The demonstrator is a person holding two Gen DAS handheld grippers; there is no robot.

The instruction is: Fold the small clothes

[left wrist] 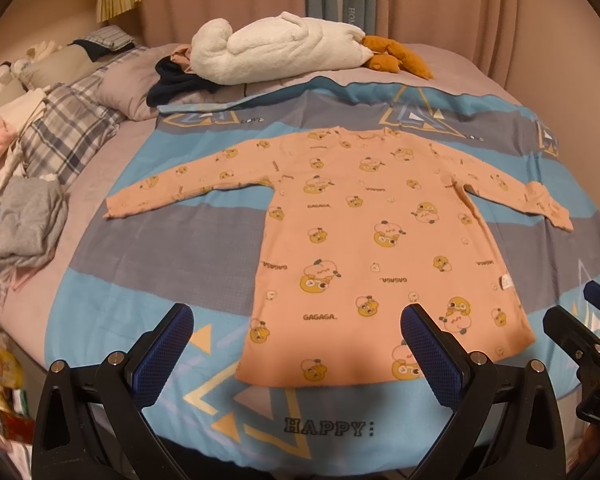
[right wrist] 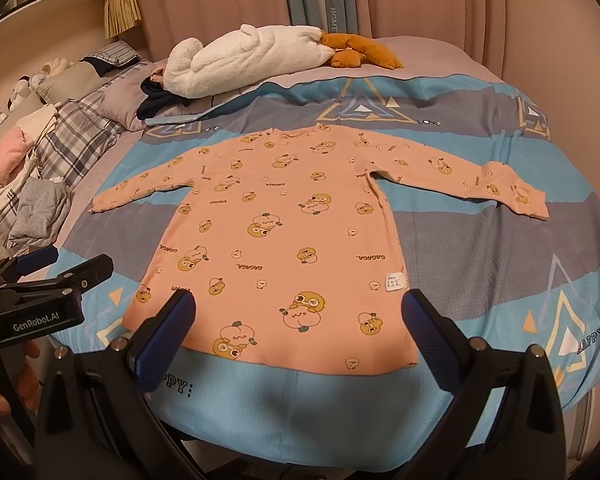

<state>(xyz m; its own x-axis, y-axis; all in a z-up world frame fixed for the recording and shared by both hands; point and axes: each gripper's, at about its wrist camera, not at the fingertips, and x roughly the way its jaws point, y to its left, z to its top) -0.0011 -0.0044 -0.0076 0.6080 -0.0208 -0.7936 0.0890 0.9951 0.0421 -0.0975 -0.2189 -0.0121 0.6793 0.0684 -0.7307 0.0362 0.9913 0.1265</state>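
Observation:
A small peach long-sleeved shirt (left wrist: 360,240) (right wrist: 284,232) printed with yellow cartoon ducks lies flat on the blue and grey bedspread, both sleeves spread out, hem toward me. My left gripper (left wrist: 296,320) hovers open over the hem's left corner, nothing between its blue-padded fingers. My right gripper (right wrist: 298,308) hangs open above the hem's right part, also holding nothing. The right gripper's tip (left wrist: 580,320) shows at the right edge of the left wrist view. In the right wrist view the left gripper (right wrist: 48,272) appears at the left edge, with a hand (right wrist: 4,392) below it.
A white plush blanket (left wrist: 276,48) and orange plush toy (left wrist: 396,56) lie at the bed's far end beside dark clothes (left wrist: 172,80). Plaid bedding and a grey garment (left wrist: 28,224) pile up at the left. Pink curtains (right wrist: 440,8) hang behind.

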